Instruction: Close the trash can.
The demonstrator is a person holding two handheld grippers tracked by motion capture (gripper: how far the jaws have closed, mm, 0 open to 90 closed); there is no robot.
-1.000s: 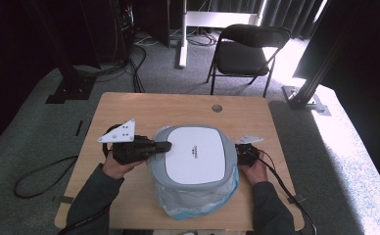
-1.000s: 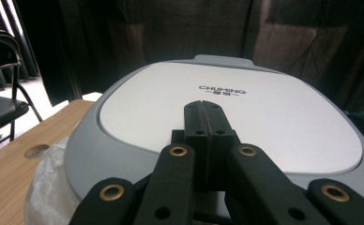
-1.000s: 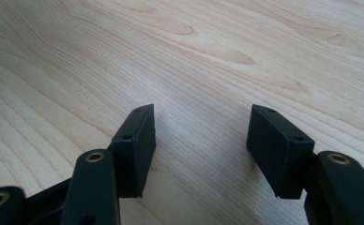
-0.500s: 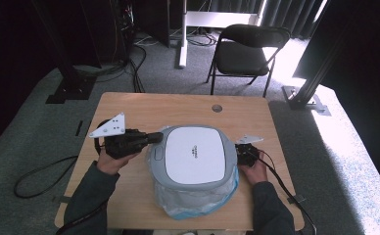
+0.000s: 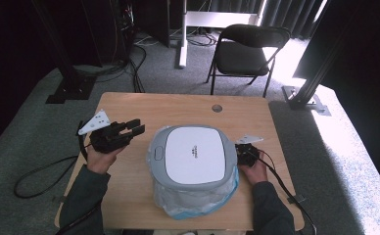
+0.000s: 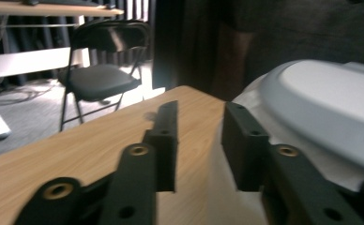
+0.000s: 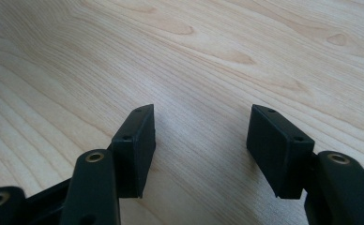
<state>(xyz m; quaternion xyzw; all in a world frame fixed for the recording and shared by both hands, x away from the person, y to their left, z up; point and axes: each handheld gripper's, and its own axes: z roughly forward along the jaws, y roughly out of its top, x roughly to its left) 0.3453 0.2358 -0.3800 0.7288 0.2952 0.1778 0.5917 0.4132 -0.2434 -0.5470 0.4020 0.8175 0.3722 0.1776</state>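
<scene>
Now left tongs just opened, empty, right tongs apparently likewise

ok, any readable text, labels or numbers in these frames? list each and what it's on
No text here can be read.
Lid of the grey bin: a small dark print near its middle in the high view, too small and blurred to read.
Lid's button: no mark can be made out.
Left gripper, right gripper, table, chair: no lettering visible.
</scene>
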